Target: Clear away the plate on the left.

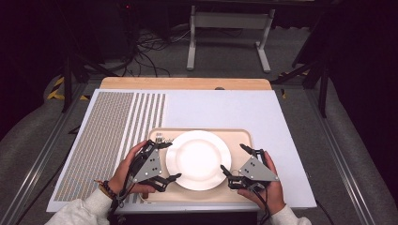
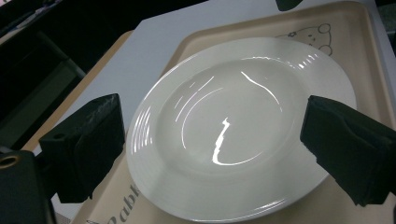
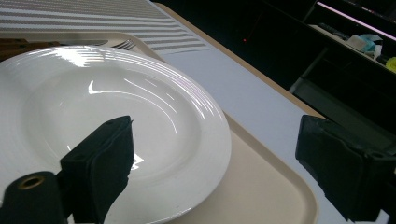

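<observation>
A: Where's the plate [image 1: 199, 159]?

B: Centered on the tray [image 1: 237, 193], empty, upright. Fork tines [image 3: 122, 45] peek past its far rim in the right gripper view.

A: Claws?

B: I've got the left gripper [image 1: 170, 161] spread wide at the plate's left edge and the right gripper [image 1: 234, 159] spread wide at its right edge. Both released, gripping nothing. 2 hands low on the table [image 1: 225, 110].
</observation>
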{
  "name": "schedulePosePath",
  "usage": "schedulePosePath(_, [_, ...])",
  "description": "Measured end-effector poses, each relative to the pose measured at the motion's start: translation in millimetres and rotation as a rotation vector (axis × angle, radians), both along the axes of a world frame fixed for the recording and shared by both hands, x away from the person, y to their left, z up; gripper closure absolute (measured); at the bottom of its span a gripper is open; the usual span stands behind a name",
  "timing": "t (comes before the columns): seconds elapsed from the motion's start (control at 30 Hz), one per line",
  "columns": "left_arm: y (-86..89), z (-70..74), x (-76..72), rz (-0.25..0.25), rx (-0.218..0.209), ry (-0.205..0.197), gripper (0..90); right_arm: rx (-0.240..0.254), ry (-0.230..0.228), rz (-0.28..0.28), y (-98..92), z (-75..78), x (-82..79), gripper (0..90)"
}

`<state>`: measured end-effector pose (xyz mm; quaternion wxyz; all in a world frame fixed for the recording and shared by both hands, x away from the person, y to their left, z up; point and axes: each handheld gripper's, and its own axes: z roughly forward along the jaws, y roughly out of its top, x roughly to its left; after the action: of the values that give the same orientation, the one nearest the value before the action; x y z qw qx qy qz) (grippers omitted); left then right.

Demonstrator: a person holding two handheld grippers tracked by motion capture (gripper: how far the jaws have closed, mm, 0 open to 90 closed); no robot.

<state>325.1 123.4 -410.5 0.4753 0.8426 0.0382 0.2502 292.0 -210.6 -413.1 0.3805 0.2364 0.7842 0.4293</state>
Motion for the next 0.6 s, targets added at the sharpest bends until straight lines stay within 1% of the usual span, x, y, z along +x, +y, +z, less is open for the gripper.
schedulePosePath(0.07, [0.7,0.6,0.2,0.005,0.001,-0.004,7.6,0.000,0.000,0.001,0.1,0.0,-0.1,12.6])
schedulePosePath(0.13, [2.6,1.7,0.5,0.008,-0.008,0.001,7.6,-0.001,0.001,0.002,0.3,-0.1,-0.3,12.6])
schedulePosePath(0.3, [5.8,3.0,1.2,0.019,-0.015,-0.002,7.6,-0.002,0.001,0.003,0.6,-0.1,-0.4,12.6])
schedulePosePath(0.4, [7.2,4.1,1.9,0.021,-0.013,-0.012,7.6,-0.003,0.001,0.005,0.8,-0.2,-0.5,12.6])
schedulePosePath(0.47, [8.4,4.8,2.0,0.024,-0.020,-0.006,7.6,-0.004,0.001,0.006,1.0,-0.2,-0.6,12.6])
schedulePosePath(0.57, [10.5,6.2,2.6,0.031,-0.029,-0.015,7.6,-0.005,0.002,0.009,1.1,-0.3,-0.7,12.6])
schedulePosePath(0.6, [11.1,6.3,2.7,0.036,-0.032,-0.010,7.5,-0.005,0.002,0.009,1.2,-0.3,-0.8,12.6])
